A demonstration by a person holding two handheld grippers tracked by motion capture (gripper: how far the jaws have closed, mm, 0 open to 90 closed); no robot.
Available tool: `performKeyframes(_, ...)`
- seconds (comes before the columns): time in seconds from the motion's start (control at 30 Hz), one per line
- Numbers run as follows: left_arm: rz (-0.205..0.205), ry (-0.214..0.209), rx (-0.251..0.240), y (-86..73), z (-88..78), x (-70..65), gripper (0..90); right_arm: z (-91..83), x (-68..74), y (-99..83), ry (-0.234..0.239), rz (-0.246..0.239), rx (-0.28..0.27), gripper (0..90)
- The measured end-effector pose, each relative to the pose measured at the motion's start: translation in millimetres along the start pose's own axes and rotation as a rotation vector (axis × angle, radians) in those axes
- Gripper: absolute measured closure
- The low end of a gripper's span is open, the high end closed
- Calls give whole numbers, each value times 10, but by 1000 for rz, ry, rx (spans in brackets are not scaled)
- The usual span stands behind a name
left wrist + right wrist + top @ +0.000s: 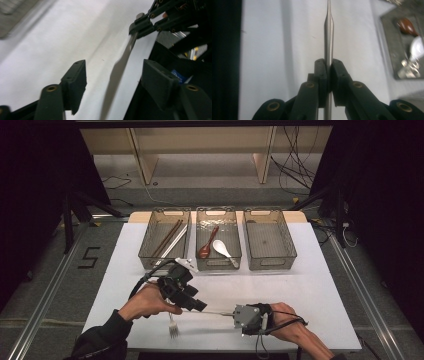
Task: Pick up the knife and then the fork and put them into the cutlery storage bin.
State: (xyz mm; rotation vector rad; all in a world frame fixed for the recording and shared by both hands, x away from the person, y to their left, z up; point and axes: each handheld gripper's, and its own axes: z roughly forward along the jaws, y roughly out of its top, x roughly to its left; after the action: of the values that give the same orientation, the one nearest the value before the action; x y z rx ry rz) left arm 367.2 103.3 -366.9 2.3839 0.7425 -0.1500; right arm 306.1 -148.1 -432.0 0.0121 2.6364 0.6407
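A slim metal utensil (215,312) lies level between my two grippers near the table's front edge. My right gripper (235,314) is shut on its handle; in the right gripper view the pads (322,72) press on the shaft (328,27), which narrows farther out. My left gripper (197,306) is open. In the left gripper view the flat metal strip (120,65) runs between the spread jaws without touching either pad (77,75). Farther along it the right gripper (140,26) clamps its end.
A metal fork (173,327) lies on the white table (310,290) just in front of my left hand. Three clear bins stand at the back: the left bin (150,251) holds chopsticks (170,237), the middle bin (235,245) a brown spoon (206,247) and a white spoon (222,248), and the right bin (270,240) stands beside them.
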Motion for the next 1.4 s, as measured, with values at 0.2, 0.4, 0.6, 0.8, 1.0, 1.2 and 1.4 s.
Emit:
performKeyframes(0.2, -37, 57, -81, -129, -164, 109, 296, -57, -222, -189, -66, 101, 35, 847)
performKeyframes(0.4, -75, 81, -128, -324, -195, 219, 277, -144, -428, -371, -127, 212, 50, 847)
performKeyframes(0.6, -92, 125, -174, -469, -177, 301, 266, -232, -701, -526, -192, 343, 34, 847)
performKeyframes(0.8, -110, 179, -229, -573, -186, 384, 249, -325, -1067, -662, -243, 517, 11, 847)
performKeyframes(1.0, -124, 214, -253, -645, -179, 460, 230, -311, -1459, -766, -275, 665, 4, 847)
performKeyframes(1.2, -128, 240, -274, -696, -180, 447, 223, -185, -1763, -809, -298, 756, 38, 846)
performKeyframes(1.4, -127, 259, -288, -748, -181, 456, 212, -96, -1990, -863, -310, 845, 55, 846)
